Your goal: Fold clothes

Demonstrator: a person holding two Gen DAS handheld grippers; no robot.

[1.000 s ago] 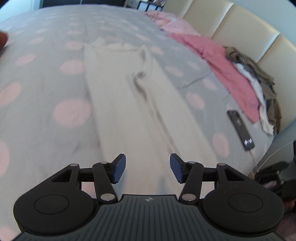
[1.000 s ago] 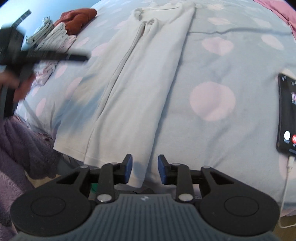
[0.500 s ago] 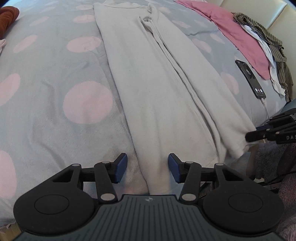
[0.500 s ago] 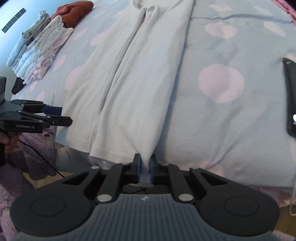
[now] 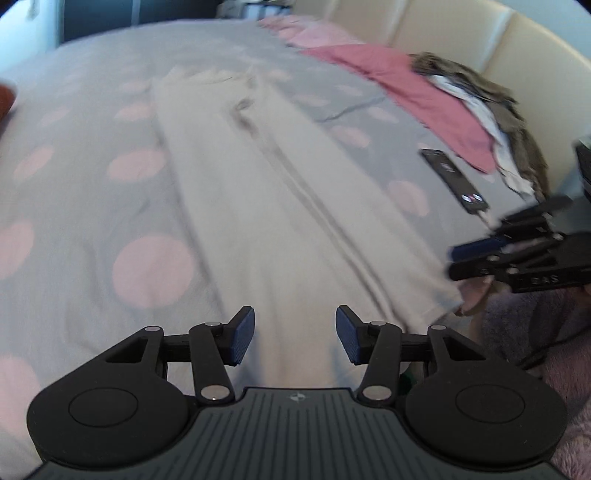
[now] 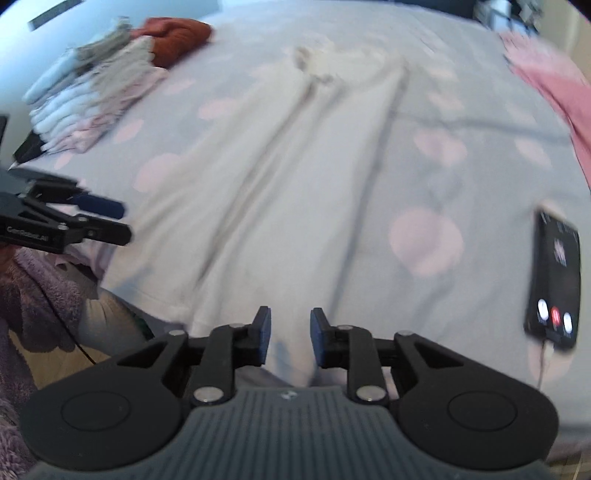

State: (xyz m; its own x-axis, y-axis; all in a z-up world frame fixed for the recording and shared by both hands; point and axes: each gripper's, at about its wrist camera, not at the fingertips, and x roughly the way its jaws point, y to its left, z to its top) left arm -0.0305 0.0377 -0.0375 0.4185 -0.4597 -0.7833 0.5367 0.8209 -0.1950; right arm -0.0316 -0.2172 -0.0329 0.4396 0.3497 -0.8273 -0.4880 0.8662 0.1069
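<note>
A long cream garment (image 5: pixel 258 206) lies folded lengthwise on the dotted bedspread (image 5: pixel 92 184), with its hem at the near edge. My left gripper (image 5: pixel 294 336) hovers over the hem. Its jaws are closing, and cloth lies under the gap but the pads do not touch it. In the right wrist view the same garment (image 6: pixel 280 192) runs away from me. My right gripper (image 6: pixel 290 338) holds a bunched fold of the hem between its pads, though its jaws are opening slightly. Each gripper shows in the other's view: the right gripper (image 5: pixel 476 254) by the hem's right corner, the left gripper (image 6: pixel 107 218) by its left edge.
A phone (image 6: pixel 556 280) with a lit screen and cable lies on the bed right of the garment. Pink clothing (image 5: pixel 406 92) and a striped heap rest against the cream headboard (image 5: pixel 461 33). Folded clothes (image 6: pixel 92 92) and a rust garment (image 6: pixel 177 33) sit far left.
My right gripper closed on the hem, and its jaws have since parted a little with cloth still between them. The left jaws have narrowed. Both hands shifted sideways, so both views are now blurred.
</note>
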